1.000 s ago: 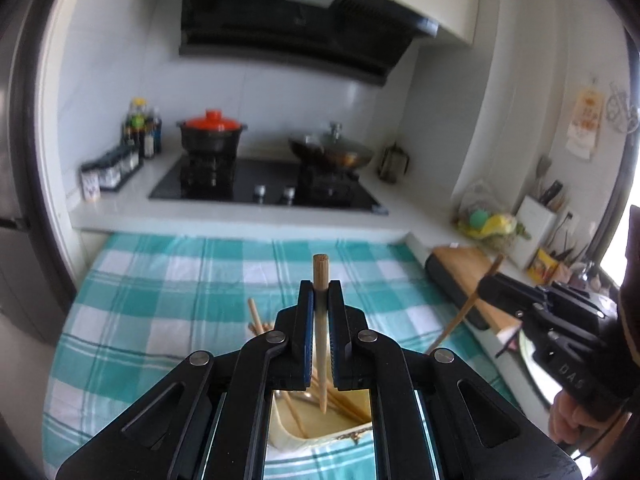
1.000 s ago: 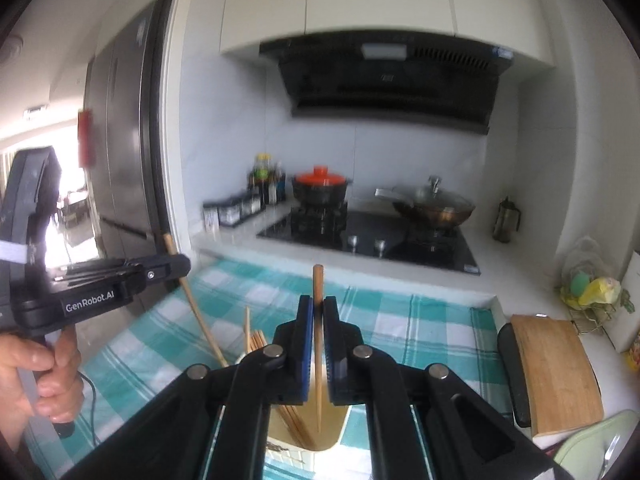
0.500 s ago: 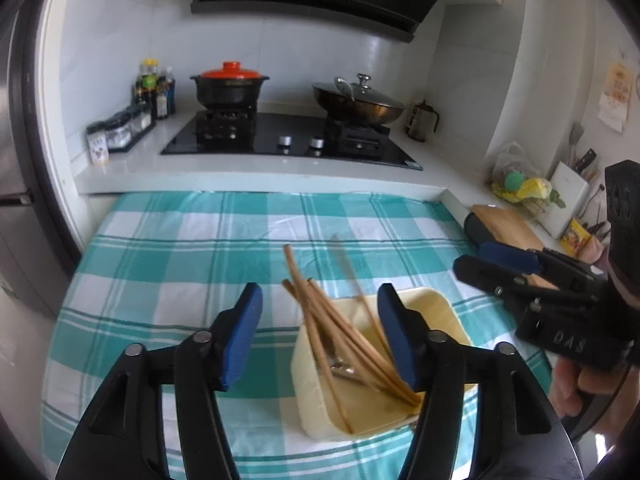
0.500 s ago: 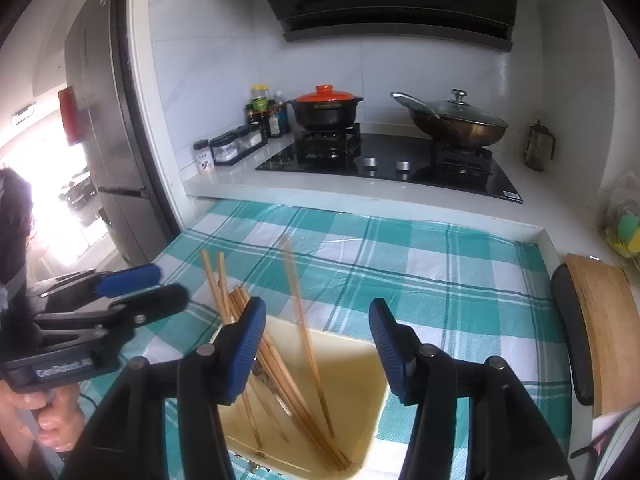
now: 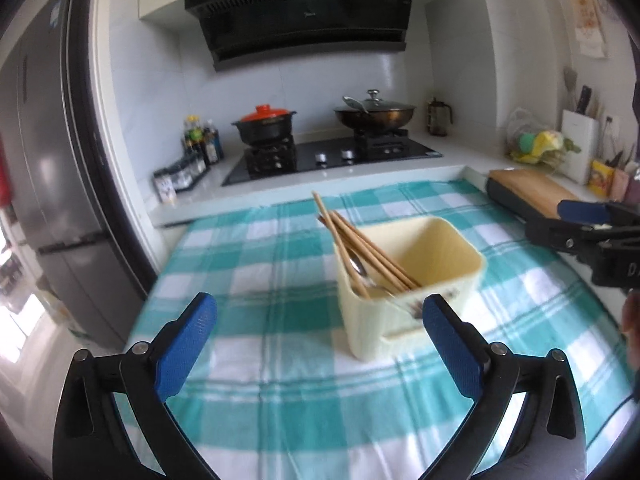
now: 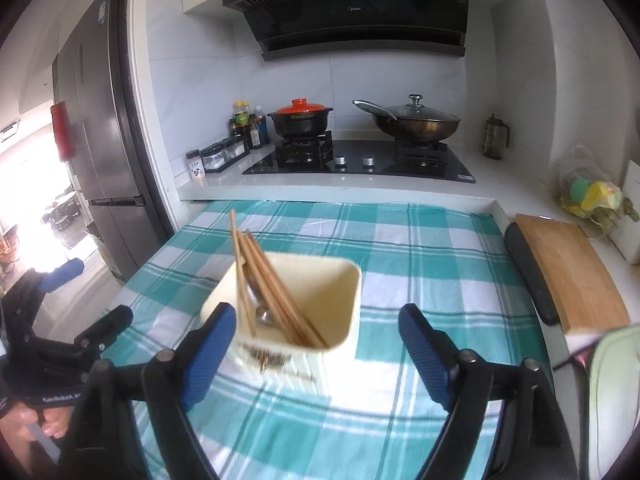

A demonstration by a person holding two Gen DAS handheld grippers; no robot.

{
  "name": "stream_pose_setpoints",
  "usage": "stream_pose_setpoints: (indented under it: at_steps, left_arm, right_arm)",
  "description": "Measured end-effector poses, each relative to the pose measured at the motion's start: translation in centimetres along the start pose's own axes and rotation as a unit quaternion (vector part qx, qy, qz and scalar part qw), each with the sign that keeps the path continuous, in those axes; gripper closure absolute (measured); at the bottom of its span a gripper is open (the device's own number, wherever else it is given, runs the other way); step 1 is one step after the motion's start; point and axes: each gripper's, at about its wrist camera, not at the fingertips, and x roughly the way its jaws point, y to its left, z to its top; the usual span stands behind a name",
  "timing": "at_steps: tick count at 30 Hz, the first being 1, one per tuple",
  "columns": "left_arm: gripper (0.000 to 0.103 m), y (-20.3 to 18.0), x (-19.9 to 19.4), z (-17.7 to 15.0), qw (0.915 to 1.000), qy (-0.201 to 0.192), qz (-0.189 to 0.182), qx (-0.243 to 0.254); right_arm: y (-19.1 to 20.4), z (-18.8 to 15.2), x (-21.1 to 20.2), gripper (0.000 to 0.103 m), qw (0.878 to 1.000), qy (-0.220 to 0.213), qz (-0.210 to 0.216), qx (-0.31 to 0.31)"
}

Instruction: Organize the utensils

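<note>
The left hand-held gripper (image 5: 318,326) was released, its blue-padded jaws spread wide and holding nothing, poised above the desk (image 5: 280,420) with its teal-and-white checked cloth. The right hand-held gripper (image 6: 314,330) was likewise released and empty, its jaws standing on either side of the cream container (image 6: 340,280) as seen from the right wrist camera. That container (image 5: 440,240) stood on the cloth near the middle of the desk. Inside it a bundle of wooden chopsticks (image 5: 360,244) leaned toward the left wall, tips rising above the rim. Among the chopsticks (image 6: 268,276) lay what looked like a metal spoon (image 6: 262,314), though blur made this uncertain. At the right edge of the desk a wooden cutting board (image 6: 572,268) rested, well apart from the container. Behind, a black pot with an orange lid (image 6: 300,118) sat on the stove.
</note>
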Motion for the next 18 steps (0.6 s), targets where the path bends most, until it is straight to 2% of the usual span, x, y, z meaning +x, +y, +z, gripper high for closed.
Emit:
stream_pose_setpoints:
  at_steps: [4, 8, 11, 16, 18]
  left_arm:
    - [0.001, -0.2, -2.5, -2.1, 0.9985, 0.028, -0.031, -0.035]
    - [0.001, -0.2, -4.8, -3.9, 0.9981, 0.031, 0.000, -0.054]
    - [0.001, -0.1, -6.0, -4.9, 0.9973, 0.031, 0.009, -0.066]
    - [0.000, -0.1, -7.6, -6.0, 0.9964, 0.036, 0.044, -0.063]
    - [0.000, 0.0, -8.3, -6.4, 0.9967, 0.034, 0.040, -0.062]
  right_arm:
    - [0.9, -3.5, -3.3, 0.014, 1.000, -0.004, -0.019, 0.011]
    - [2.0, -6.6, -6.3, 0.011, 0.999, -0.012, -0.039, 0.023]
    - [3.2, -8.3, -8.2, 0.010, 0.999, -0.016, -0.049, 0.017]
    - [5.3, -9.9, -10.4, 0.010, 0.998, -0.014, -0.060, 0.000]
    - [5.7, -10.2, -11.0, 0.009, 0.998, -0.013, -0.061, 0.003]
